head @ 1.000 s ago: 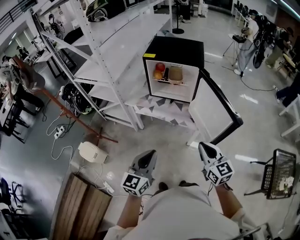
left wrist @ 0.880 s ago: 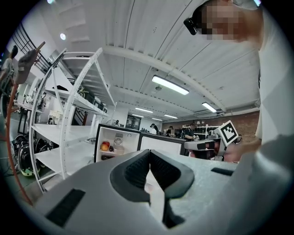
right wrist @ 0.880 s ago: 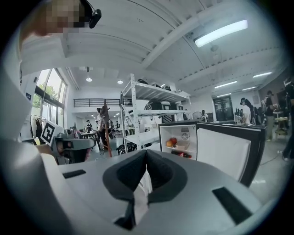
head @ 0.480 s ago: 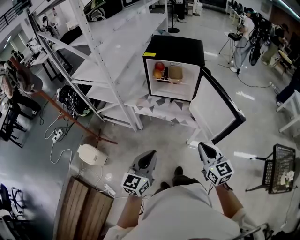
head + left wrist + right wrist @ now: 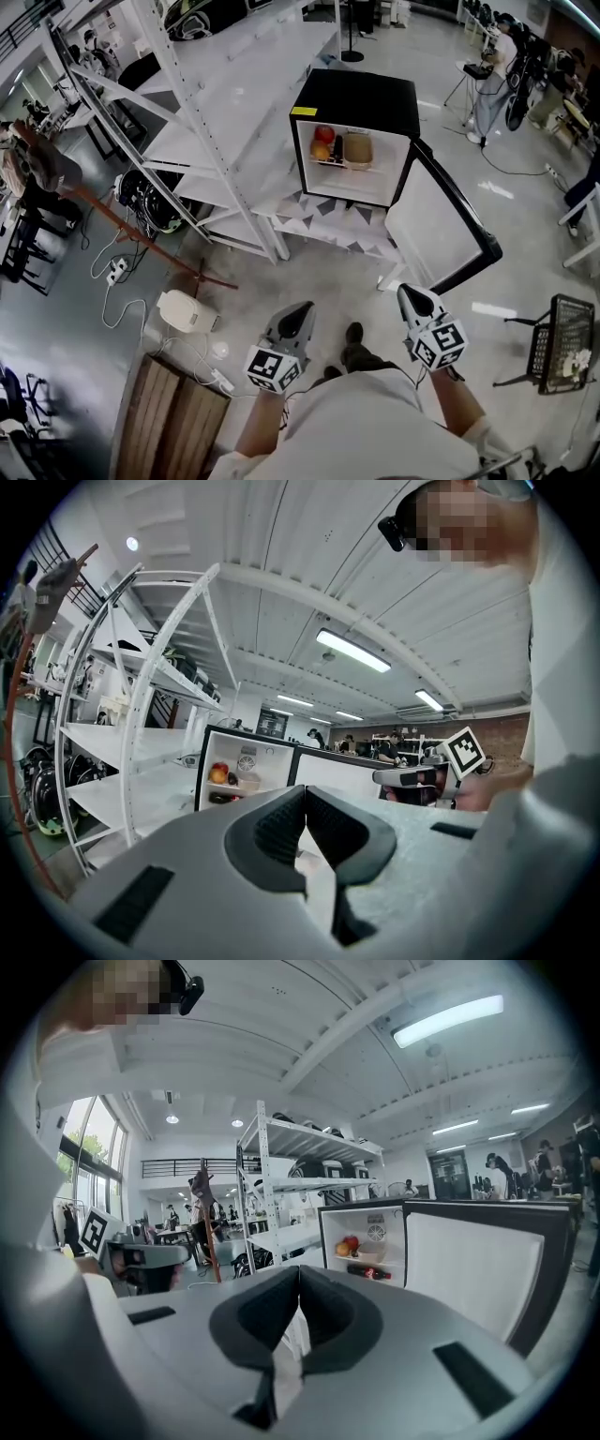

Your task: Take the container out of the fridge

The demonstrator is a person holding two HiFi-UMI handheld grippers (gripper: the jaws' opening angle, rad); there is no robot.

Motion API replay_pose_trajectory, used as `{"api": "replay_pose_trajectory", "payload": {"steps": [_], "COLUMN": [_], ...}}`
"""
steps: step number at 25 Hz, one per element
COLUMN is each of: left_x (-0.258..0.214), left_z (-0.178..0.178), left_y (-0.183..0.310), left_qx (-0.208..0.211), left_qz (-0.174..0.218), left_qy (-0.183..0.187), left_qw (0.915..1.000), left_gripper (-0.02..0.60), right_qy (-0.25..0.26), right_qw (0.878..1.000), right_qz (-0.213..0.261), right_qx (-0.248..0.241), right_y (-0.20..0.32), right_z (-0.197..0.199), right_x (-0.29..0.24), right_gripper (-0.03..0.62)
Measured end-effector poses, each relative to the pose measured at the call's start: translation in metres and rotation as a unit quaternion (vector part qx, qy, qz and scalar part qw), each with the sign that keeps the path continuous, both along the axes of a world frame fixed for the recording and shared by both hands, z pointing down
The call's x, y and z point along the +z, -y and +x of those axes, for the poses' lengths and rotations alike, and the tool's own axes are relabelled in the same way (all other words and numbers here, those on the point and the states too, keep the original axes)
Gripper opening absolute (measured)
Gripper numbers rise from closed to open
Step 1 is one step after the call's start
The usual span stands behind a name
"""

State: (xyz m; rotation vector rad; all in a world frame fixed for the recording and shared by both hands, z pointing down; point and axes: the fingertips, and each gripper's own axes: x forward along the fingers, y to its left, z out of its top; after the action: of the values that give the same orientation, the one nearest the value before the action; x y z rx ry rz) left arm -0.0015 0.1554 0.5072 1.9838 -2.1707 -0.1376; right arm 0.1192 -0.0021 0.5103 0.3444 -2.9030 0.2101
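Note:
A black mini fridge (image 5: 354, 141) stands on a low patterned stand some way ahead, its door (image 5: 441, 230) swung open to the right. On its upper shelf sits a tan container (image 5: 356, 148), with red and orange fruit (image 5: 322, 141) to its left. The container (image 5: 248, 782) shows small in the left gripper view, and again as the container (image 5: 372, 1254) above a dark bottle (image 5: 366, 1272) in the right gripper view. My left gripper (image 5: 298, 314) and right gripper (image 5: 410, 298) are held close to my body, far short of the fridge. Both are shut with nothing in them.
Tall white metal shelving (image 5: 216, 103) runs along the left of the fridge. A white appliance (image 5: 187, 309) and cables lie on the floor at left, and a wooden crate (image 5: 173, 412) stands near my left side. A wire basket (image 5: 562, 342) is at right. People work in the background.
The person has stepped forward: a foot now shows below, and the fridge sits slightly lower and larger in the head view. Both grippers stay shut in the same pose.

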Motion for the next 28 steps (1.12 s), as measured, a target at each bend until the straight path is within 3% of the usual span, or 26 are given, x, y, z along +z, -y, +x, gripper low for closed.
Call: {"api": "replay_pose_trajectory", "payload": {"steps": [16,28], "left_x": [0.006,0.014], "left_z": [-0.071,-0.108], "left_y": [0.098,0.170], "left_qx": [-0.009,-0.035], "left_qz": [-0.017,-0.037], "left_qy": [-0.003,0.003], "left_qw": [0.9998,0.9987], "left_gripper": [0.005,0.005], "right_qy": [-0.013,-0.034], "right_qw": [1.000,0.999], "right_qz": [-0.007,0.016], "right_qx": [-0.010,-0.039], "right_y": [0.101,0.172], "right_z": [-0.082,-0.132], "right_x": [0.012,0.029], "right_gripper": [0.008,0.008]}}
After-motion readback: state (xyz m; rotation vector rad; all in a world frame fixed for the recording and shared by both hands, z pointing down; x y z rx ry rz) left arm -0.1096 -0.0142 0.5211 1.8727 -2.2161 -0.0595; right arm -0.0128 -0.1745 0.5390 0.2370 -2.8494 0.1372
